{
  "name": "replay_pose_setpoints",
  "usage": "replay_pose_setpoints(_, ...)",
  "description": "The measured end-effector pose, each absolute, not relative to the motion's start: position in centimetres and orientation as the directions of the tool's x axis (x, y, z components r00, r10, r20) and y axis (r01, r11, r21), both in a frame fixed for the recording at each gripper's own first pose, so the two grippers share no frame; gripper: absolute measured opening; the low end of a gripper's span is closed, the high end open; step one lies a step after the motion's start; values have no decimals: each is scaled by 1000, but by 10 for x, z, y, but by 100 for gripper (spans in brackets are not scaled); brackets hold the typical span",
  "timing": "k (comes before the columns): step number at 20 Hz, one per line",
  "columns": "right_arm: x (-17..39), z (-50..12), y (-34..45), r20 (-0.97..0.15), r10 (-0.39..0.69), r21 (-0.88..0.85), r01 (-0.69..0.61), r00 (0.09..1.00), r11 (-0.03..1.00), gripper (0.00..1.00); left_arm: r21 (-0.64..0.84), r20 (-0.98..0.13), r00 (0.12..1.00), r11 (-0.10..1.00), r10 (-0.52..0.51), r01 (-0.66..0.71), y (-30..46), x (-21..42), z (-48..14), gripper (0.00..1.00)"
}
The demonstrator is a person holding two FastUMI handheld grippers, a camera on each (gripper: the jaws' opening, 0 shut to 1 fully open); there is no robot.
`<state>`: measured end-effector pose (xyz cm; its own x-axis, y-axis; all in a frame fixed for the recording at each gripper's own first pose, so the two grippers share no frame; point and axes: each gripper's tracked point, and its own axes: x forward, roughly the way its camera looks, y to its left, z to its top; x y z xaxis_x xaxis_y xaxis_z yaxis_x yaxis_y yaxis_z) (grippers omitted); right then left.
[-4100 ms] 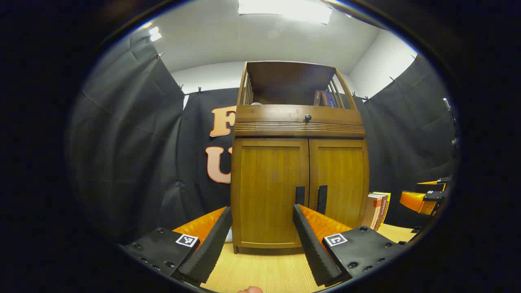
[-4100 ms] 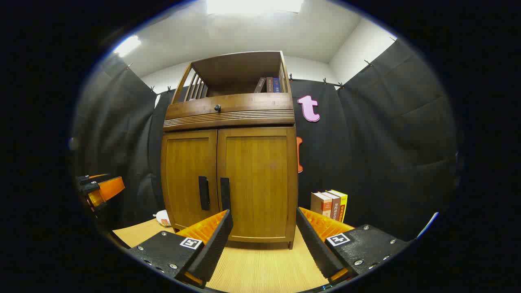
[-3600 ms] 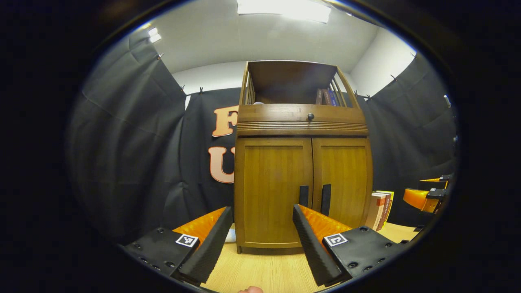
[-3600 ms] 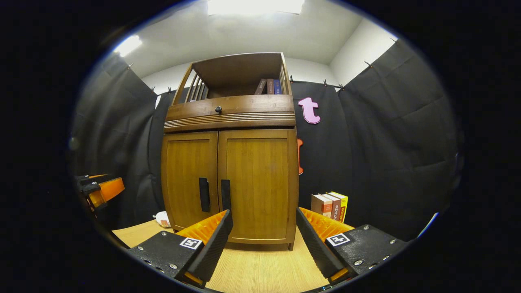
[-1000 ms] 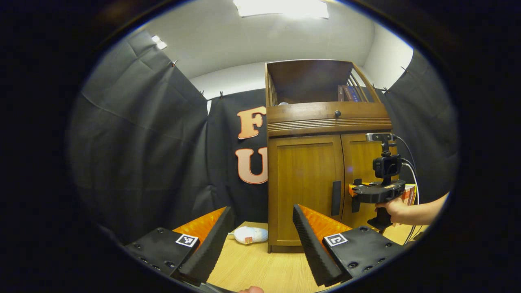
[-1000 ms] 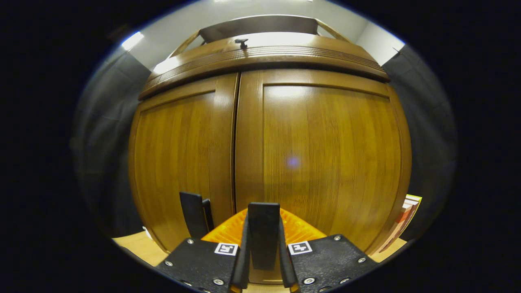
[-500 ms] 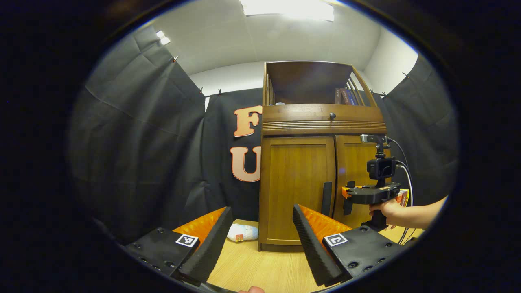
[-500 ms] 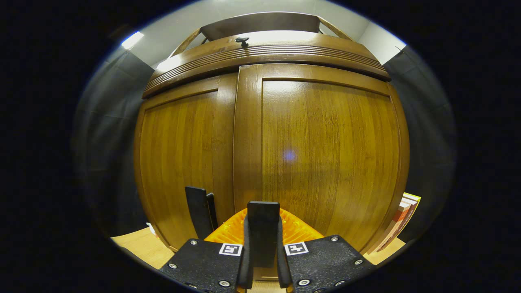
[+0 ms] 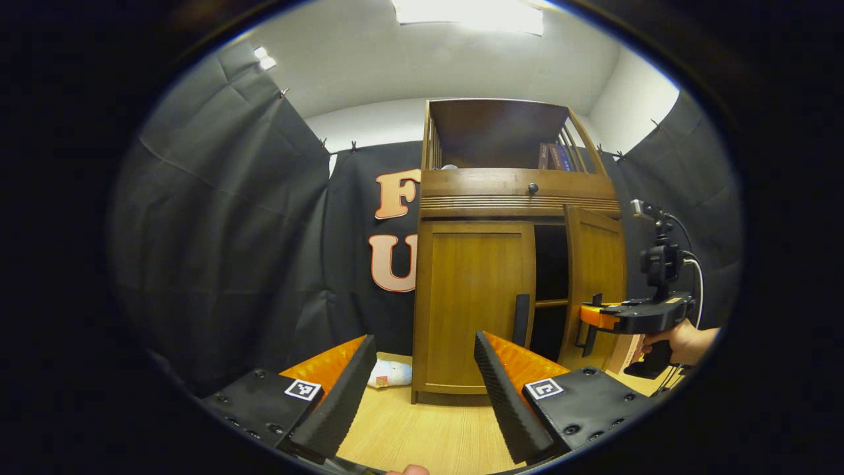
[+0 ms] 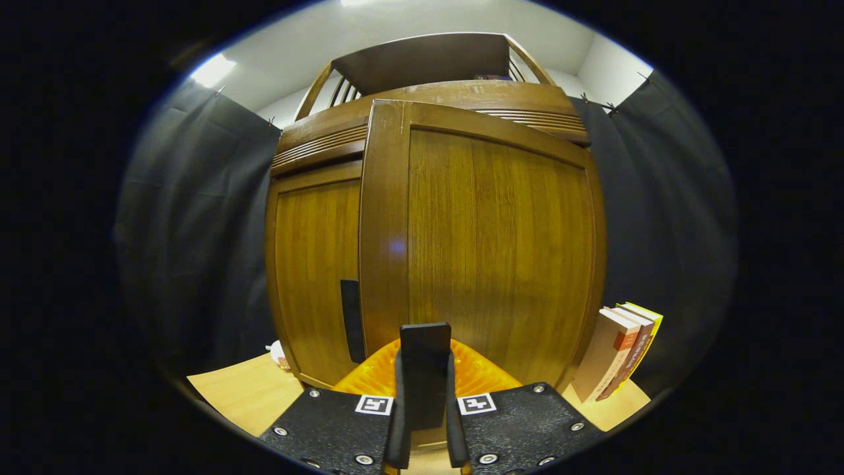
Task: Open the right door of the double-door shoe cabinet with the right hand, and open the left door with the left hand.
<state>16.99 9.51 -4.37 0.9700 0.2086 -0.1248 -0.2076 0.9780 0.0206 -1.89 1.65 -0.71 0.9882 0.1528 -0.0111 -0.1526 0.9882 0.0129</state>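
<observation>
Right door (image 9: 597,277) of the shoe cabinet (image 9: 521,191) standing partly ajar, swung out from the frame with a dark gap showing between it and the left door (image 9: 471,303). Right handle (image 10: 425,373) clamped between both fingers of the right gripper (image 10: 424,422), fingers narrow and pressed to its flanks; same gripper (image 9: 597,316) seen side-on at the door's edge, held by a hand (image 9: 679,340). Left door closed flush, its handle (image 9: 521,320) untouched. Left gripper (image 9: 422,396) hanging back over the surface (image 9: 422,435), fingers wide and empty, well apart from the cabinet.

Step in hand judged as: swinging the right door fully open. Advice for doing it well — follow the arc about the hinge rather than pulling straight back, letting the wrist turn with the door so the handle does not twist out of the grip. Books (image 10: 616,353) standing just beside the cabinet on the hinge side — likely to be struck if the door swings too wide, so ease off near them. Small white object (image 9: 388,374) lying by the cabinet's left foot, clear of the left door's probable sweep. Left gripper then to line up with the left handle
</observation>
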Motion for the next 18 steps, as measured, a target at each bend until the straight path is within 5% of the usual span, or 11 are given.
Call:
replay_pose_setpoints(15,91,-29,-3,-142,109,11,-109,984,994,21,0,-21,996,996,87,-87,-24,-23,-14,98)
replay_pose_setpoints(18,84,-26,-29,-133,75,1,-76,988,997,12,7,-22,997,997,71,-71,-34,-19,-15,96)
